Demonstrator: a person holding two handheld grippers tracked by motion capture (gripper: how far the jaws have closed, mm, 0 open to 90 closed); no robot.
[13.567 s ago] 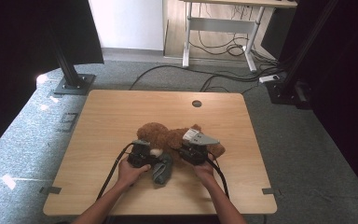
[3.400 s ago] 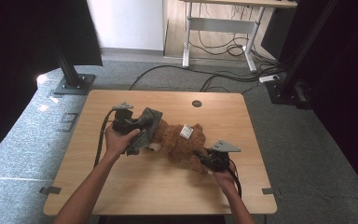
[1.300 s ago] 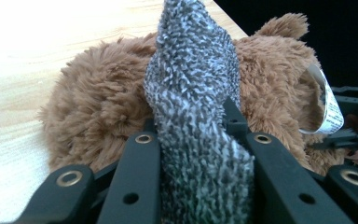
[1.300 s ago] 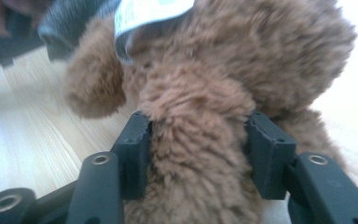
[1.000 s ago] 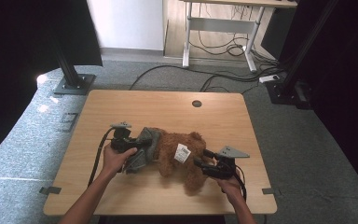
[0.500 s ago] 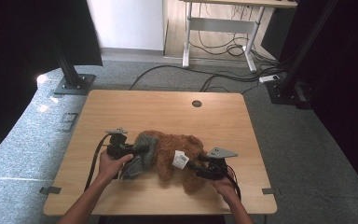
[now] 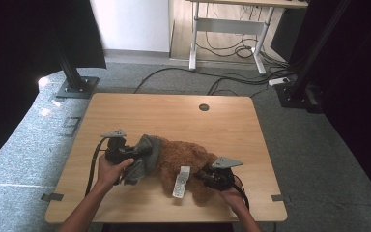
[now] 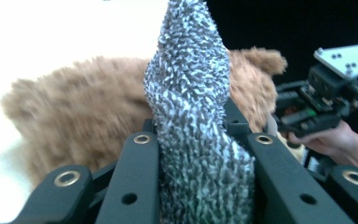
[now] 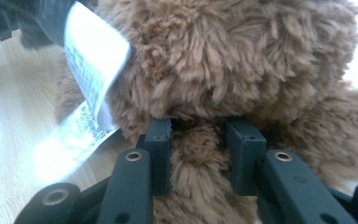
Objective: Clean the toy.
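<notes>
Evenly and brightly lit tabletop (image 7: 174, 116) from above, dark at both sides of the high view; blown out to white behind the plush bear (image 8: 84, 112) in the left gripper view; glare on the white label (image 9: 93, 60); soft, slightly blurred fur close up

The right tool (image 7: 207, 176) has just closed on the plush bear (image 7: 183, 154) (its limb).

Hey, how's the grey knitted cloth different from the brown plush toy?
The grey knitted cloth has a tight, bumpy knit; the brown plush toy is shaggy fur. The cloth is clearly smaller than the toy. The left gripper pinches the cloth; the right gripper has closed on a furry part of the toy. Both are soft.
</notes>
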